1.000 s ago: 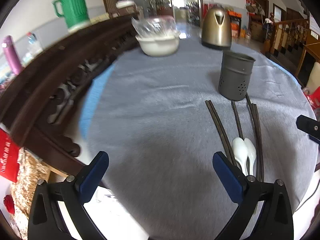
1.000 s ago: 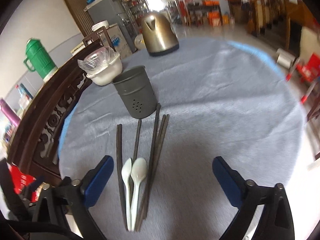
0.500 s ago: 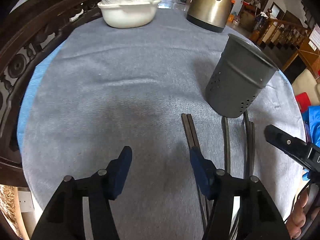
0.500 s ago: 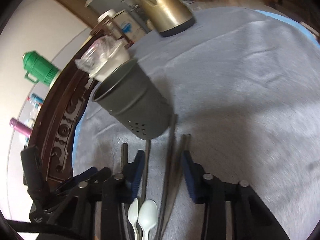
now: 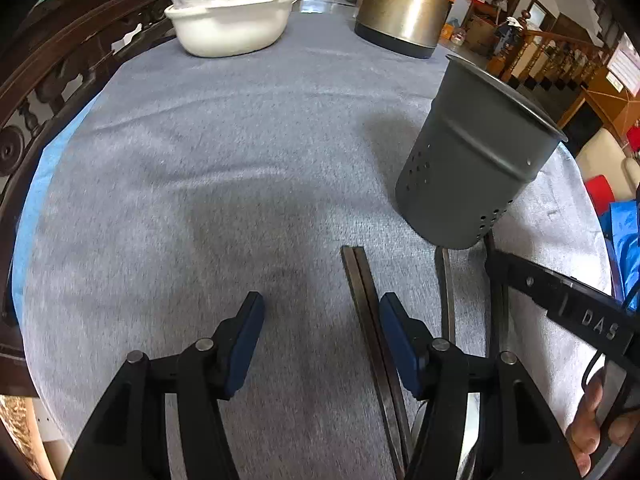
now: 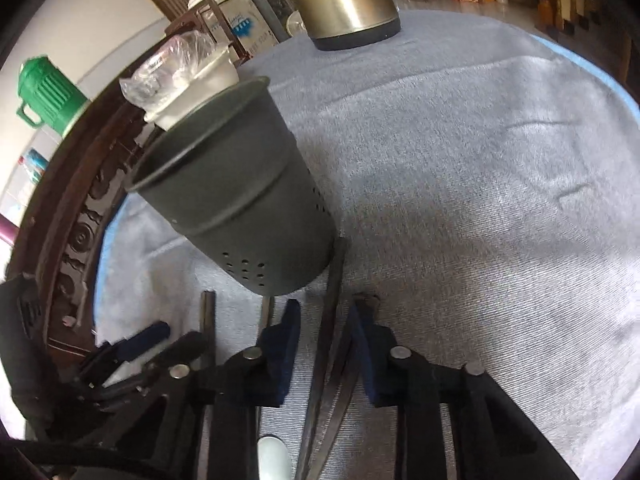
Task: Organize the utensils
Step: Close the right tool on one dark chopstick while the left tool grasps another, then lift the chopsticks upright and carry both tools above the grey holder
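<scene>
Left wrist view, from its left edge: a dark carved wooden chair back (image 5: 52, 76) curves round the table, which is covered in a grey cloth (image 5: 224, 168). At the far side sit a white bowl (image 5: 232, 28) with crinkled plastic in it and, to its right, a brass-coloured kettle (image 5: 404, 4). Nearer, the left gripper (image 5: 320, 320) hangs over the cloth with its blue pads spread partway and only bare cloth between them; a dark pair of chopsticks (image 5: 364, 304) lies flat just inside the right-hand pad, and I cannot tell whether it touches. Right of that stands the grey perforated utensil holder (image 5: 472, 160), upright, with more dark sticks running from its foot toward the camera. A hand (image 5: 592, 432) shows at the lower right edge.

Over on the right wrist view, a green jug (image 6: 44, 92) stands far left beyond the chair. The holder (image 6: 240, 200) stands upright ahead of the right gripper (image 6: 324, 328), whose jaws are closing around a second pair of chopsticks (image 6: 326, 344) lying on the cloth between them. The pads are not clearly pressing yet. A white spoon (image 6: 272, 456) peeks out at the bottom edge.
</scene>
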`<state>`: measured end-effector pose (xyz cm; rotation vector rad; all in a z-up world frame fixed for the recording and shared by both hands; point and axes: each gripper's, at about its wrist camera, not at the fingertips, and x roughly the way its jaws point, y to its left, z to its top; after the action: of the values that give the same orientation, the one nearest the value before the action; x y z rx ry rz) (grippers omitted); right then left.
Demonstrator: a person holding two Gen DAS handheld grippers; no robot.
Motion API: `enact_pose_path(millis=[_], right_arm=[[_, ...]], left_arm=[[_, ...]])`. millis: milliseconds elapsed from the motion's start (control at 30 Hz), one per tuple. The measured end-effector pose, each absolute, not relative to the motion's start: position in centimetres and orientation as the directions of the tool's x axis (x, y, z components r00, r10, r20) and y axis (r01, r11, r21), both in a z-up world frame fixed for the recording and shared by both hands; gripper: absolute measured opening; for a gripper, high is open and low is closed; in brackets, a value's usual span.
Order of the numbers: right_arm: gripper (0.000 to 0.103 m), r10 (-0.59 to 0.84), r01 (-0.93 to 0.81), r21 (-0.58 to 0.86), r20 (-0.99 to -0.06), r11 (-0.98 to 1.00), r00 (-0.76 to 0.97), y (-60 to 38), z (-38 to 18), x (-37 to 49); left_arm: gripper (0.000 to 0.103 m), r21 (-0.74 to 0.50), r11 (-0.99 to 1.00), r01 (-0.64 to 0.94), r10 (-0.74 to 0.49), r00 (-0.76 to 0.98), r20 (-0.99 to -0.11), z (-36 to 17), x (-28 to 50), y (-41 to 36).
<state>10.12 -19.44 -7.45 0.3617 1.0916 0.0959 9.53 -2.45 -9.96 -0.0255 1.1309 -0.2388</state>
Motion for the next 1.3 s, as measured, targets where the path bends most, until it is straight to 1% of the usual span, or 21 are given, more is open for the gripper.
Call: enact_pose_path(millis=[67,100,133,167,367,467,500,533,800,867,900,967,1000,1033,1100,1300], right_arm=[[0.016,0.227,0.096,0.302,-0.86,0.948,0.458,-19.5,-7.5,10.0],[0.015,0.213,0.099,0.285,-0.87,0.954,0.445,-19.6,-7.8,10.0],[0.011,0.218,0.103,0.288,-0.875,0.952,0.432,-19.8,-8.1,10.0],[0.01,0.225,0.109,0.3,-0.869,0.948,0.44,-20.2,-8.1,9.9],[0.01,0.274,0.14,0.367,-0.855,0.919,0.441,-21.9,-8.3,9.4],[0.012,0.328,0.143,0.426,-0.836,0.893,0.44,-22.3,-8.6,9.6],[0.014,0.327,0.158,0.432,-0.835,0.888,0.443,-22.4,-8.7,9.7],[0.014,0.328,0.166,0.436,-0.833,0.884,0.446,-22.5,-8.7,9.8],[0.015,0.271,0.125,0.356,-0.858,0.926,0.436,-21.0,-8.3,10.9],[0.011,0.255,0.113,0.333,-0.863,0.936,0.436,-20.8,-8.2,11.0],[0.01,0.245,0.114,0.324,-0.865,0.939,0.438,-20.8,-8.2,10.7],[0.009,0.239,0.115,0.32,-0.862,0.94,0.448,-20.6,-8.2,10.7],[0.009,0.24,0.115,0.324,-0.857,0.939,0.455,-20.7,-8.1,10.5],[0.009,0.253,0.113,0.34,-0.85,0.934,0.462,-20.9,-8.0,10.3],[0.008,0.28,0.113,0.373,-0.834,0.921,0.475,-21.5,-7.7,9.8],[0.008,0.338,0.093,0.456,-0.768,0.885,0.544,-23.5,-5.3,7.4]], left_arm=[[0.06,-0.136,0.974,0.181,-0.2,0.411,-0.89,-10.1,9.8,-2.5],[0.057,-0.123,0.975,0.185,-0.191,0.415,-0.889,-10.1,9.9,-2.4],[0.056,-0.111,0.975,0.193,-0.184,0.419,-0.889,-10.2,10.0,-2.4],[0.055,-0.109,0.974,0.199,-0.185,0.419,-0.889,-10.1,10.0,-2.3],[0.055,-0.095,0.975,0.199,-0.17,0.404,-0.899,-9.5,10.3,-1.6],[0.055,-0.097,0.973,0.209,-0.176,0.401,-0.899,-9.5,9.8,-1.9],[0.055,-0.101,0.972,0.214,-0.182,0.4,-0.898,-9.6,10.0,-2.1],[0.055,-0.107,0.969,0.222,-0.19,0.397,-0.898,-9.7,10.0,-2.4],[0.055,-0.112,0.963,0.246,-0.205,0.394,-0.896,-9.5,10.6,-3.9],[0.043,-0.112,0.964,0.241,-0.205,0.405,-0.891,-9.4,10.7,-3.8],[0.035,-0.093,0.966,0.242,-0.191,0.42,-0.887,-9.4,10.8,-3.6],[0.025,-0.113,0.963,0.246,-0.211,0.42,-0.882,-9.5,11.3,-3.3],[0.016,-0.132,0.959,0.249,-0.229,0.414,-0.881,-9.5,11.4,-3.1],[0.012,-0.148,0.957,0.25,-0.243,0.409,-0.88,-9.4,11.3,-2.9],[0.008,-0.18,0.951,0.25,-0.27,0.396,-0.878,-9.4,11.2,-2.5],[0.006,-0.208,0.95,0.234,-0.288,0.39,-0.875,-8.9,10.5,-0.8]])
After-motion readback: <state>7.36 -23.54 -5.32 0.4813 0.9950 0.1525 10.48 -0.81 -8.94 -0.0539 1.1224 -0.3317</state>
